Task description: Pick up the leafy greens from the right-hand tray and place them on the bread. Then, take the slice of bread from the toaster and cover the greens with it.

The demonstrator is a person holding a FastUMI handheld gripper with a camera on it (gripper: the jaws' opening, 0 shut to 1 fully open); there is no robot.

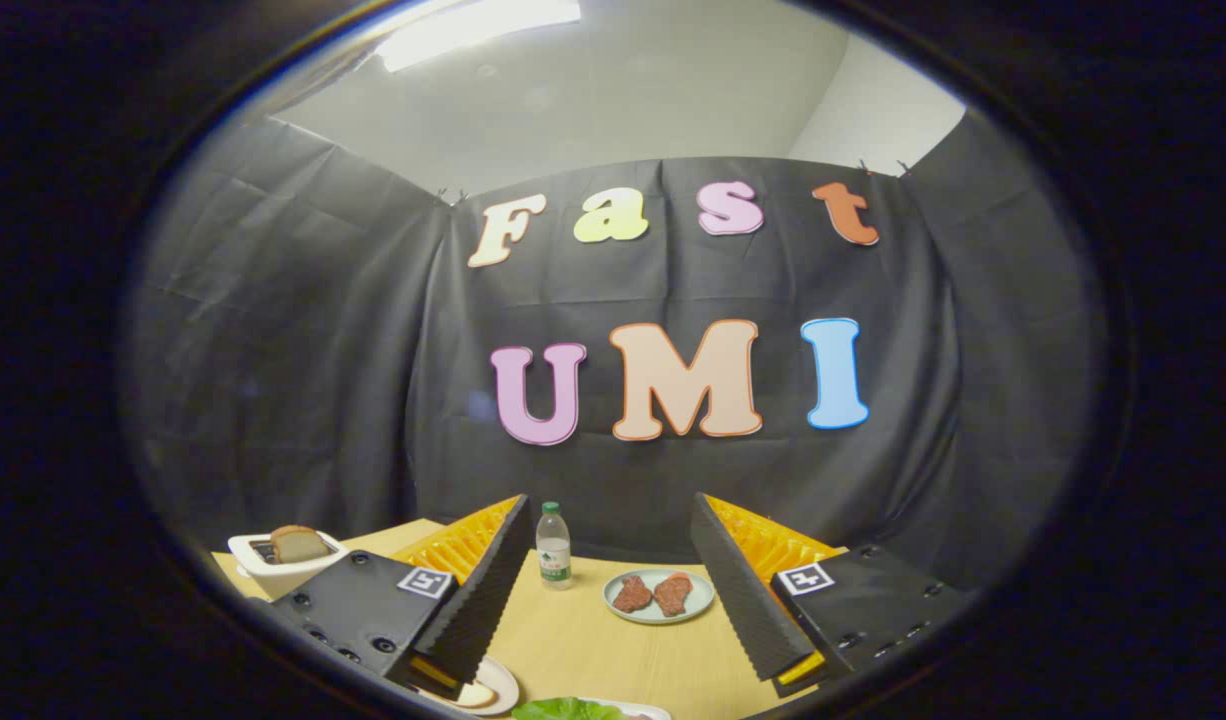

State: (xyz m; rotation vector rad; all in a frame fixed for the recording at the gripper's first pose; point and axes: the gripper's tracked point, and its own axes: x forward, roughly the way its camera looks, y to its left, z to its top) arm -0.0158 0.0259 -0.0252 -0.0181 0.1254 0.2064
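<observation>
While I hold the claw (611,590) raised above the table (613,650), its two fingers (483,590) stand spread wide apart with nothing between them but bare tabletop.

Leafy greens (568,709): below and between the fingers, at the near edge of my view, lying on a pale tray (641,710) of which I see little more than the rim. They are clear of both fingers.

Plate with bread (488,690): just beside the greens, tucked under the base of the left finger, which hides most of it. I can make out a pale rim and a tan patch on it, but not the full slice.

Toaster (278,570): a white body beyond and outside the left finger, well apart from the greens. A slice of bread (298,543) stands upright in its slot, its brown crust showing above the top.

Water bottle (553,545): a small clear bottle with a green label, upright, just ahead of the left fingertip and near the booth wall.

Meat plate (659,596): a pale round plate beyond the gap, nearer the right finger, carrying two reddish-brown pieces side by side.

Table: light wood, running from the fingers back to the black cloth wall (273,350).
</observation>
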